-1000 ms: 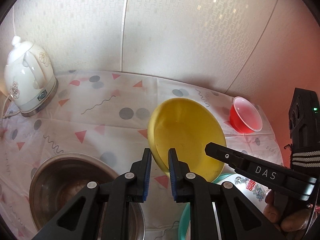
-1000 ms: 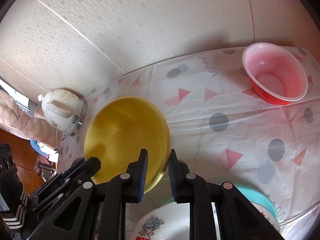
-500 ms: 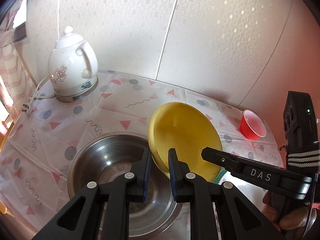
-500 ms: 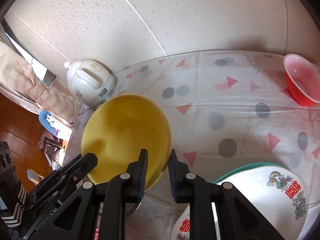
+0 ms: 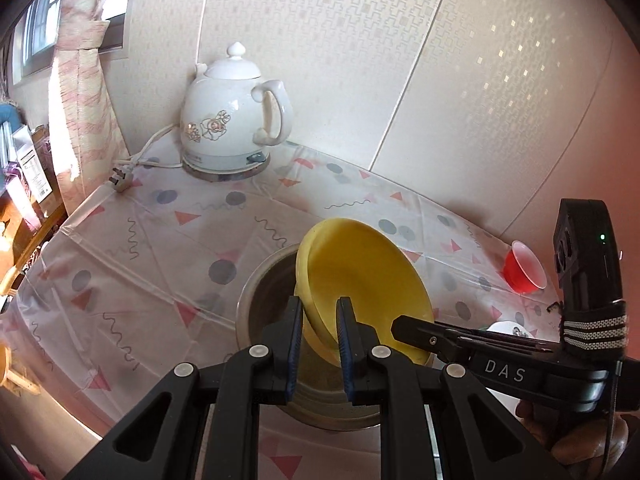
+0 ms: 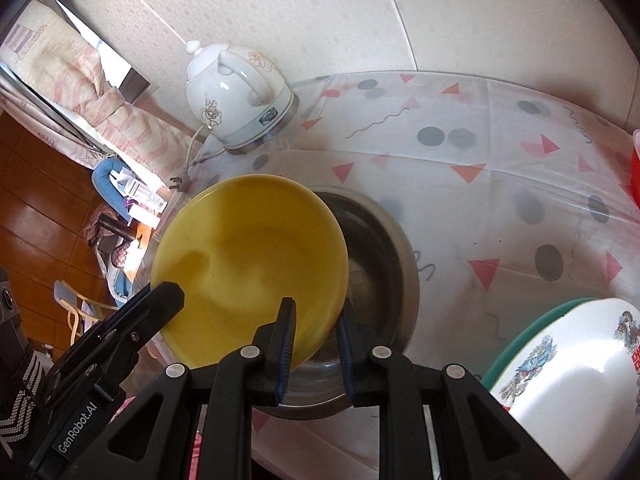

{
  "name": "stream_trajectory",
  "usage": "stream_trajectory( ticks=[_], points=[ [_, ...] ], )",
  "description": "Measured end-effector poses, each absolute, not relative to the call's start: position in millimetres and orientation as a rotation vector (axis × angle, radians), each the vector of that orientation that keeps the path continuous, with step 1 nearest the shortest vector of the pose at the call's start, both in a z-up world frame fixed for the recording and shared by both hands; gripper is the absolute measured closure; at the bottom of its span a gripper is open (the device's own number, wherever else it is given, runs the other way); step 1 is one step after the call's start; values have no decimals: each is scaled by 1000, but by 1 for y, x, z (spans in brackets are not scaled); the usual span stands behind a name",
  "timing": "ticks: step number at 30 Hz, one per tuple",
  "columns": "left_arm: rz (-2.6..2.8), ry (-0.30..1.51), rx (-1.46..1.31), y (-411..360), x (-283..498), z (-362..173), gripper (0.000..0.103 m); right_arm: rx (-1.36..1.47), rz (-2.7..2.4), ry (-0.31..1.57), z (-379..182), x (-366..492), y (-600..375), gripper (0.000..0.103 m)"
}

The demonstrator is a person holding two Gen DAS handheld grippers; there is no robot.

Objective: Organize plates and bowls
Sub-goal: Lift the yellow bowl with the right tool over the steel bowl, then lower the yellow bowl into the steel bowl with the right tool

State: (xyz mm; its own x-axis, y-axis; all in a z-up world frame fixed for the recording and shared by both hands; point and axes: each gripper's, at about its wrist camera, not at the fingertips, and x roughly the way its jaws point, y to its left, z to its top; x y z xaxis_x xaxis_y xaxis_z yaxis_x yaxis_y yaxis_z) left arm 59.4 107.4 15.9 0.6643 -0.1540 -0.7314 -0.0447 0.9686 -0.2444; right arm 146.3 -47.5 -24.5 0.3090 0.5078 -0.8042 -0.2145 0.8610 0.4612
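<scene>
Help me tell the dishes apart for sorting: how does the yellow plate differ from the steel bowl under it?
The yellow plate is matte, shallow and held tilted in the air by both grippers; the steel bowl is shiny grey, deeper and rests flat on the tablecloth. Both are round and empty as far as visible.

The yellow plate (image 5: pixel 362 276) looks like smooth plastic with a soft, semi-matt sheen. Under it, the metal basin (image 6: pixel 376 248) is dull brushed steel, faintly reflective. The counter (image 5: pixel 160 240) is covered with a thin, glossy plastic sheet, creased and printed. At eleven o'clock the kettle (image 5: pixel 230 120) is glazed white ceramic, shiny, on a bright metal base. The red cup (image 5: pixel 524 268) at three o'clock is translucent plastic. The white bowl (image 6: pixel 576 380) is glossy and printed. Both grippers' frames are matt black plastic with blue ribbed pads (image 5: pixel 297 344). The wall (image 5: pixel 400 60) looks textured and matt.
</scene>
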Motion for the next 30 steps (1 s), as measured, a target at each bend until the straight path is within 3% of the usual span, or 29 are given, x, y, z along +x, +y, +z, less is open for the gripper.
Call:
stream_trajectory(
  ticks=[30],
  points=[
    [-72,922,-272,104,53,-18,86,247,473,1211,-46,130,-51,83]
  ],
)
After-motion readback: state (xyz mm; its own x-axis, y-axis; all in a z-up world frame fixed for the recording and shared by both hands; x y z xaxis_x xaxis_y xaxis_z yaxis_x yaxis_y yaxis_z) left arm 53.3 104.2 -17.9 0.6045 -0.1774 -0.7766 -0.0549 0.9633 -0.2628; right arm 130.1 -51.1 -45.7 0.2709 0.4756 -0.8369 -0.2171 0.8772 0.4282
